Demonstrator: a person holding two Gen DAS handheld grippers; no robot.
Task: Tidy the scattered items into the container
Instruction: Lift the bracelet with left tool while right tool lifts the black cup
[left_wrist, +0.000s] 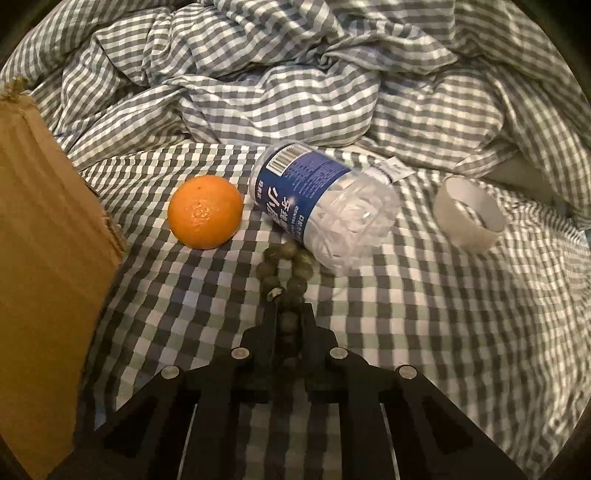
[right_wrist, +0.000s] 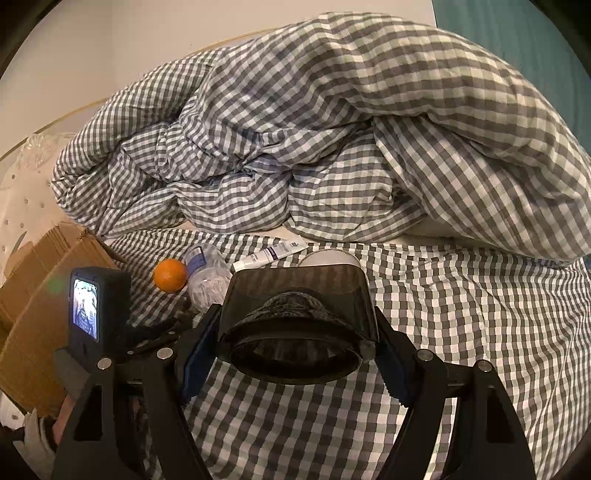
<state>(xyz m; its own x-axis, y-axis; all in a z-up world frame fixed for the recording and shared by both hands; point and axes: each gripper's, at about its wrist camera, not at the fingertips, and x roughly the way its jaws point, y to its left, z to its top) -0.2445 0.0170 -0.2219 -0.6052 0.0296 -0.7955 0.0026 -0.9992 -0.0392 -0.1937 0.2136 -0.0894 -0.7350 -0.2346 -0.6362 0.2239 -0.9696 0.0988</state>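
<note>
1. Your left gripper (left_wrist: 289, 314) is closed on a string of green beads (left_wrist: 282, 271) lying on the checked sheet (left_wrist: 424, 332).
2. Your right gripper (right_wrist: 297, 332) is clamped around a dark cup (right_wrist: 295, 295), held on its side.
3. An orange (left_wrist: 205, 211), a clear bottle (left_wrist: 325, 206), a white tape roll (left_wrist: 468, 211) and a tube (right_wrist: 271, 252) lie scattered beyond the beads.
4. The cardboard box (left_wrist: 48, 266) stands left of the orange.

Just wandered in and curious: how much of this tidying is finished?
Nothing visibly boxed yet; the brown cardboard box's inside is hidden. In hand: left gripper pinches the green bead bracelet; right gripper clamps a dark roll. Left: round orange, clear plastic bottle, white tape ring, white tube.
</note>
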